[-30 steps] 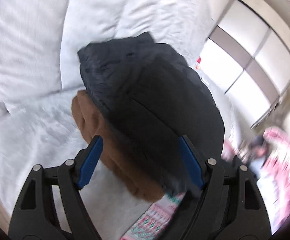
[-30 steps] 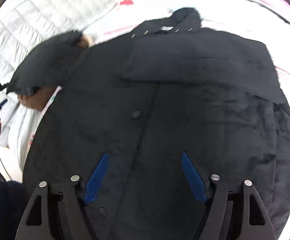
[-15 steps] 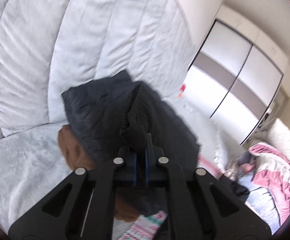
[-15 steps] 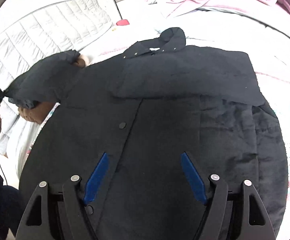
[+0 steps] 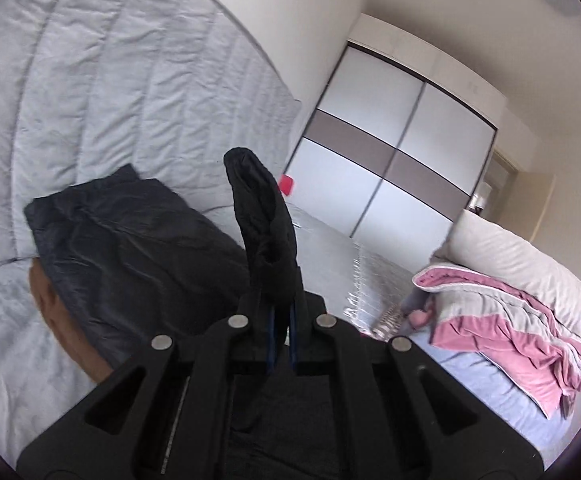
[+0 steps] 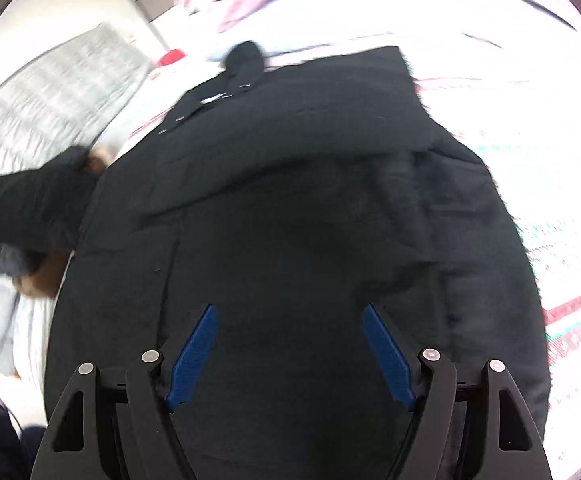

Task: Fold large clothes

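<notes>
A large black coat (image 6: 298,208) lies spread on the bed, collar (image 6: 242,60) at the far end, its right side folded over the front. My left gripper (image 5: 281,312) is shut on the coat's black sleeve cuff (image 5: 262,216), which stands up between the fingers; the sleeve (image 5: 130,248) hangs behind it with brown lining (image 5: 50,300) showing. In the right wrist view that sleeve (image 6: 30,204) stretches off to the left. My right gripper (image 6: 290,344) is open and empty, hovering over the coat's lower front.
A grey quilted headboard (image 5: 110,92) rises at the left. A white wardrobe (image 5: 402,148) stands behind. A pink and grey blanket (image 5: 510,316) and a pillow (image 5: 522,252) lie on the right. A small red object (image 5: 286,185) sits near the headboard.
My left gripper closed on the sleeve cuff and lifted it, tilting up toward the wardrobe. My right gripper stayed open and shifted over the coat.
</notes>
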{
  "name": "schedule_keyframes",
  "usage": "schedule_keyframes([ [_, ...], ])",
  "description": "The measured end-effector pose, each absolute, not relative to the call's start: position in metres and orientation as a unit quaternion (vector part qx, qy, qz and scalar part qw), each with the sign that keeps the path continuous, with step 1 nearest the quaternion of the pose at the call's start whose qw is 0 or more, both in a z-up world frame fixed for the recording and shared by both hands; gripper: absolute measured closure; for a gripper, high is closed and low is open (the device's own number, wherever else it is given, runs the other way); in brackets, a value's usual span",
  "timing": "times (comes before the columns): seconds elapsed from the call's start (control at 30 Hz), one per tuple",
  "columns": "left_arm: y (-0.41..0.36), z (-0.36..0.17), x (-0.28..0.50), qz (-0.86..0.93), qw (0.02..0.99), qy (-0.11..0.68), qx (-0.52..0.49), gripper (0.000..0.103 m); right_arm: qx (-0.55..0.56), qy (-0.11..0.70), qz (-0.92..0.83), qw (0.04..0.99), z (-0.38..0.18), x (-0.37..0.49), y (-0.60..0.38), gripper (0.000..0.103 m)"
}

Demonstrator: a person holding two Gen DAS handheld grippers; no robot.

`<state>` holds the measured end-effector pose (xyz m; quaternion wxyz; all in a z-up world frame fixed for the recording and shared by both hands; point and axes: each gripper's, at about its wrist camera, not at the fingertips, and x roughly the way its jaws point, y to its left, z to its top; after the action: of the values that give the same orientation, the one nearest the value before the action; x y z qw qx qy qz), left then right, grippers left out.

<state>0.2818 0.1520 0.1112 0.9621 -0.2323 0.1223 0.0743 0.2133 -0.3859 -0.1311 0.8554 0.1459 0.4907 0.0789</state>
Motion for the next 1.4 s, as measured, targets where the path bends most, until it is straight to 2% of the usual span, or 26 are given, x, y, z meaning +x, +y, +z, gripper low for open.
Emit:
schedule_keyframes([
  [0.13,0.098,0.113,0.294,0.017,0.963,0.140,-0.228,0.097,0.212,0.501,0.065,0.837,-0.138,0.210,-0.416,0.026],
  [0.33,-0.014,0.086,0.329,-0.074,0.955,0.204,-0.201,0.096,0.226,0.486,0.051,0.843,-0.127,0.206,-0.434,0.026],
  [0.4,-0.057,0.052,0.350,-0.125,0.935,0.268,-0.197,0.090,0.229,0.478,0.056,0.846,-0.122,0.205,-0.438,0.026],
  [0.47,-0.091,0.013,0.369,-0.161,0.904,0.341,-0.203,0.068,0.233,0.472,0.055,0.849,-0.119,0.203,-0.444,0.026],
  [0.57,-0.113,-0.037,0.379,-0.167,0.871,0.409,-0.213,0.068,0.236,0.479,0.051,0.844,-0.123,0.206,-0.448,0.026],
  [0.67,-0.099,-0.052,0.373,-0.161,0.867,0.419,-0.218,0.064,0.241,0.477,0.051,0.844,-0.122,0.203,-0.452,0.026],
  [0.8,-0.056,-0.040,0.365,-0.131,0.878,0.407,-0.215,0.060,0.229,0.469,0.048,0.851,-0.117,0.200,-0.455,0.026],
  [0.97,0.008,-0.034,0.342,-0.077,0.883,0.419,-0.197,0.047,0.231,0.474,0.060,0.848,-0.119,0.203,-0.449,0.026],
  [1.13,0.087,-0.032,0.286,-0.020,0.881,0.440,-0.174,0.038,0.215,0.468,0.059,0.855,-0.115,0.201,-0.444,0.026],
  [1.23,0.132,-0.031,0.245,0.024,0.887,0.426,-0.177,0.035,0.215,0.463,0.053,0.858,-0.114,0.199,-0.446,0.026],
  [1.33,0.162,-0.030,0.204,0.057,0.898,0.395,-0.187,0.022,0.210,0.459,0.053,0.862,-0.112,0.192,-0.447,0.026],
  [1.4,0.171,-0.033,0.180,0.066,0.903,0.387,-0.176,0.022,0.202,0.452,0.050,0.867,-0.109,0.188,-0.445,0.026],
])
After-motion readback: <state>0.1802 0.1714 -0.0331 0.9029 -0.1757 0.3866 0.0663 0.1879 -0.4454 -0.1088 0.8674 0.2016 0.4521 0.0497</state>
